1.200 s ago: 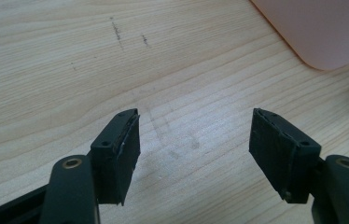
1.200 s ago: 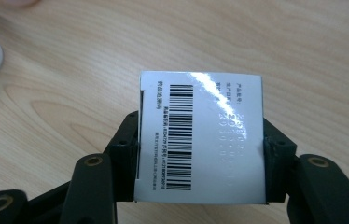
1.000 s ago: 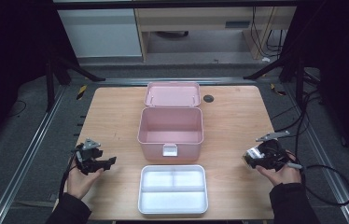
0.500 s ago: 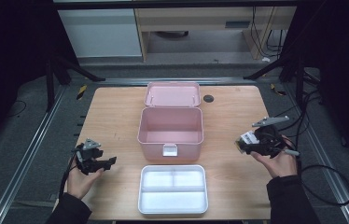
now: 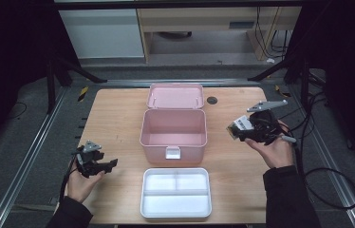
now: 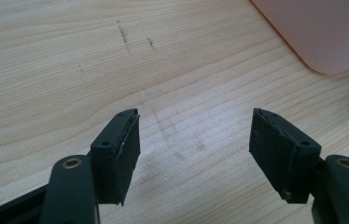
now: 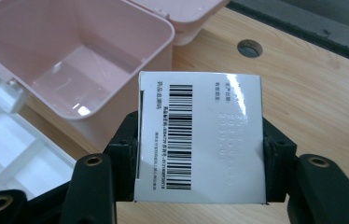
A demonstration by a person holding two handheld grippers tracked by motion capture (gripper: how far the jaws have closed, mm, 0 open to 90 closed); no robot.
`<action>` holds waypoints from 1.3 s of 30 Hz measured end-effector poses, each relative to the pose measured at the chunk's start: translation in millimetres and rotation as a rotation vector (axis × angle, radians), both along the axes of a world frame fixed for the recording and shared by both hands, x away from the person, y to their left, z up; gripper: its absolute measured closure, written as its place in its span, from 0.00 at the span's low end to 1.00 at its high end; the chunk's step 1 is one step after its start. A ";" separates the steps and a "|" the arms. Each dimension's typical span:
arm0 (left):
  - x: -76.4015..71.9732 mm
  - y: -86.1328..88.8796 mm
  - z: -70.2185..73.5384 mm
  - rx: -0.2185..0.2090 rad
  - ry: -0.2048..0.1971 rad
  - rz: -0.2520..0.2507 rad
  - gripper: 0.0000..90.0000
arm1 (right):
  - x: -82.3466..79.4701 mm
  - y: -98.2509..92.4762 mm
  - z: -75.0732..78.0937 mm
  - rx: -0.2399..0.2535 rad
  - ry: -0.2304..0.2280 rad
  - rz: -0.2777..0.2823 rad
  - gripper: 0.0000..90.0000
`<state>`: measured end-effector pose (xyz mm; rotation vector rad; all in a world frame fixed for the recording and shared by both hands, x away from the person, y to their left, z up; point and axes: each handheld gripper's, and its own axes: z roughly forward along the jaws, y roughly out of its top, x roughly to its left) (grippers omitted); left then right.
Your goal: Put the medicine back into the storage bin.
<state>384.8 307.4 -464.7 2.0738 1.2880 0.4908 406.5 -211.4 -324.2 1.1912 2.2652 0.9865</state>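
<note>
**Now airborne: white carton carried toward open pink box**

Noted since a second ago: right hand-held gripper point(image 5: 242, 131) raised off the counter point(image 5: 114, 114) and brought inward, nearer the pink storage box point(image 5: 173, 130). Jaws clamped partway on a white barcoded carton point(image 7: 199, 137), held level just right of the box. Judged a placement into the open, empty box. Left hand-held gripper point(image 6: 195, 154) unmoved low over the counter's left side, jaws wide, nothing between. White divided tray point(image 5: 175, 192) lying in front of the box, empty. Carton's far faces hidden; small print unreadable; box lid point(image 5: 174, 96) interior partly cut off.
</note>
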 end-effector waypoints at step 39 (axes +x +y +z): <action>1.4 -1.6 -0.3 0.008 0.008 -0.013 0.44 | 59.2 99.1 15.7 -0.002 -0.037 0.155 0.50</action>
